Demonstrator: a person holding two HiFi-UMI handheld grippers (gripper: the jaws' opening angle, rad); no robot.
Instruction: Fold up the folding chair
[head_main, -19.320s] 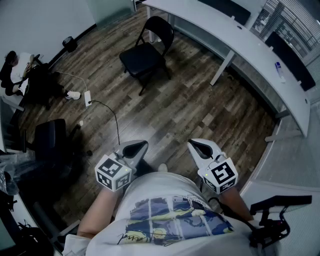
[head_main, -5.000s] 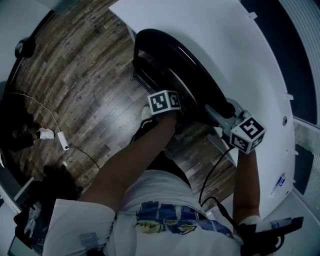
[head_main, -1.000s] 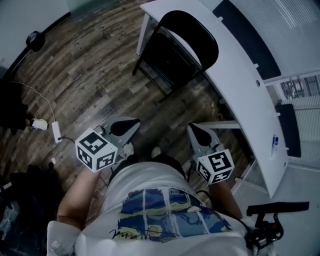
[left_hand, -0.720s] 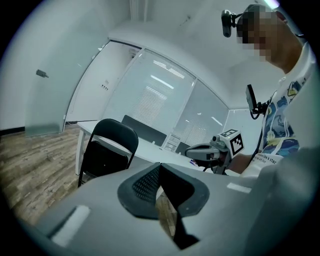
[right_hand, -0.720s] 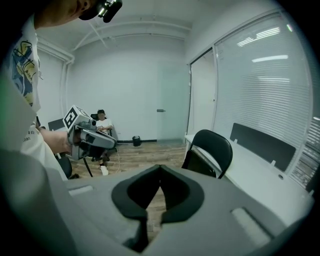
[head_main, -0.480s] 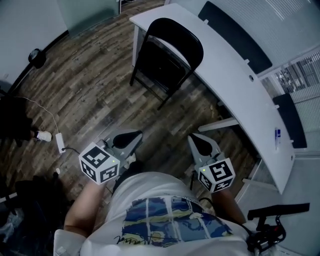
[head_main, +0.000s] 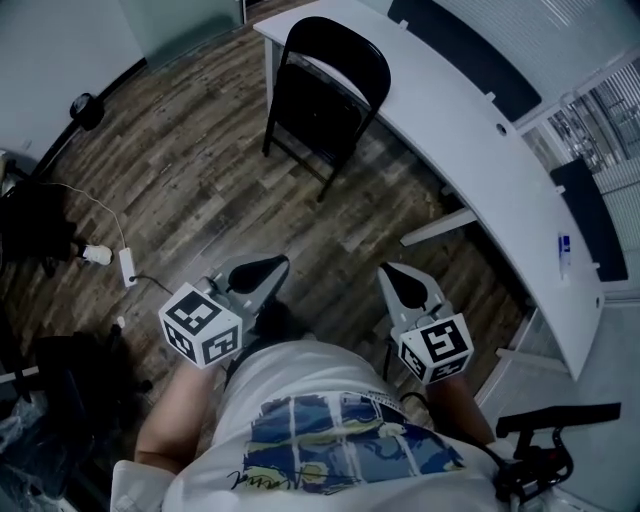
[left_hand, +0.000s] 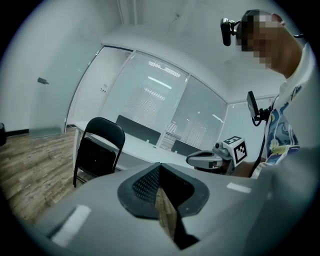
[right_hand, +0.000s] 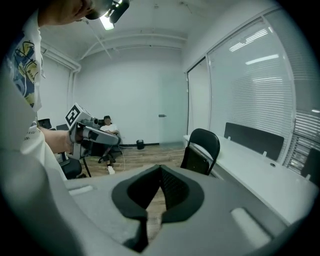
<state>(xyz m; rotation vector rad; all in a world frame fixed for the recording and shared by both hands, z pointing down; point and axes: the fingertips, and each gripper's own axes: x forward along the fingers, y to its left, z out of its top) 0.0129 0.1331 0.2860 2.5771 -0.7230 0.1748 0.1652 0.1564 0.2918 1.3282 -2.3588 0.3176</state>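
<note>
The black folding chair (head_main: 325, 90) is standing folded flat on the wood floor (head_main: 200, 190), leaning at the white table's (head_main: 470, 130) end corner. The person is holding the left tongs (head_main: 268, 264) and right tongs (head_main: 393, 274) clenched and empty, well apart from the chair.

No word, number or brand can be read anywhere. The cubes on the left gripper (head_main: 262, 270) and the right gripper (head_main: 398, 280), just ahead of the shirt (head_main: 340, 440), bear only black-and-white square markers, no letters. A scrawled line at the shirt print's lower left is too blurred to read.
</note>
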